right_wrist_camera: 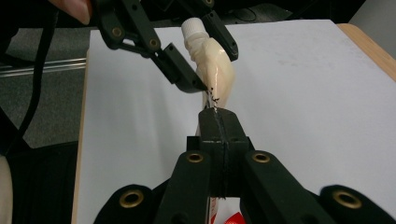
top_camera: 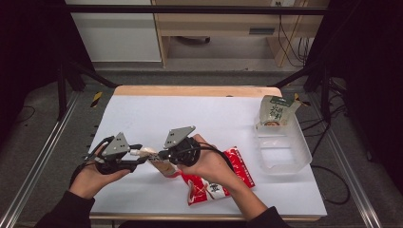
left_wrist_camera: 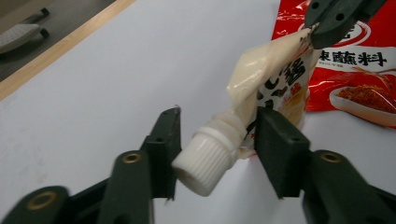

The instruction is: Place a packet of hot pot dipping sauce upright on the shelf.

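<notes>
The pouch (top_camera: 159, 160), cream-coloured with a white ribbed screw cap (left_wrist_camera: 205, 161), is held up off the worktop (top_camera: 199, 118) between the two claws, near the front edge and a little left of centre. The right claw (right_wrist_camera: 215, 116) has its jaws pressed together on the pouch's flat sealed edge. The left claw (left_wrist_camera: 217, 140) has its jaws apart, one on each side of the neck just behind the cap; whether they touch the pouch I cannot tell.

Flat on the worktop, just under and to the right of the person's right hand (top_camera: 209, 164), lies a red packet (top_camera: 223, 183) with white lettering and a picture of food. Farther right, close to the worktop's right edge, stands a clear plastic tub (top_camera: 283, 149); a green and white bag (top_camera: 275, 111) leans upright at its far end.

The worktop is covered by a plain white sheet, with a strip of pale wood showing along the far edge. It stands in a frame of metal rails (top_camera: 40, 161) that run along both sides, with dark struts rising at the far corners. The floor around it is grey; black cables (top_camera: 332, 185) trail over it on the right. Behind, against the wall, stand a white panel (top_camera: 119, 33) and a light wooden cabinet (top_camera: 218, 23), with more cables hanging at its right end.
</notes>
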### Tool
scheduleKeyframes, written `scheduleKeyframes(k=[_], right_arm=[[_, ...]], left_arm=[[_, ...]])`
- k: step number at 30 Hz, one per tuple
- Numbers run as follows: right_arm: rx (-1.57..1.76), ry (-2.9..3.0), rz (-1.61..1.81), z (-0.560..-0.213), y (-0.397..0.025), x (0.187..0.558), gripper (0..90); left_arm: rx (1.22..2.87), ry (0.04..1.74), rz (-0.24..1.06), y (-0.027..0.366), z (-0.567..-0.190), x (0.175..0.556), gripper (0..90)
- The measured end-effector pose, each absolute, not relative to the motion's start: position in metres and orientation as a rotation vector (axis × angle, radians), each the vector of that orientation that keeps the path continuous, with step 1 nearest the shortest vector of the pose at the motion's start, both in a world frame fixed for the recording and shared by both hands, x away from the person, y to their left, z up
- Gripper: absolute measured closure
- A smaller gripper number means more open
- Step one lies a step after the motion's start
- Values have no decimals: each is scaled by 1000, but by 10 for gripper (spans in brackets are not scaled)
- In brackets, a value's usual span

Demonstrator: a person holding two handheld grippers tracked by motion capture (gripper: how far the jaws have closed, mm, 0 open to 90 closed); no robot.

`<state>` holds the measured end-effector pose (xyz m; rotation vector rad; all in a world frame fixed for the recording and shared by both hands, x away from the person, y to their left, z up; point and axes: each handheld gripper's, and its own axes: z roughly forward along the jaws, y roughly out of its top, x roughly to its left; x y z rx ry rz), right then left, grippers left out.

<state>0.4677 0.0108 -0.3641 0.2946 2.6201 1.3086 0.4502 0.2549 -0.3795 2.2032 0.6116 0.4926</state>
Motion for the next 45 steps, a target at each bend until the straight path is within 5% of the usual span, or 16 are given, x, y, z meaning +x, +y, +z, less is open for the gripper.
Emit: scheduleKeyframes(k=[8, 27, 40, 45], right_arm=[[351, 2615, 1252, -362, 2, 470, 900], [384, 2585, 1216, -344, -22, 466, 879], [177, 2595, 976, -321, -20, 464, 414], [125, 2638, 885, -317, -13, 469, 313]], left_arm=[[2214, 584, 464, 247, -374, 446, 703], [2315, 453, 453, 216, -328, 445, 732], [2348, 420, 468, 212, -321, 445, 734], [2365, 395, 460, 209, -320, 444, 734]])
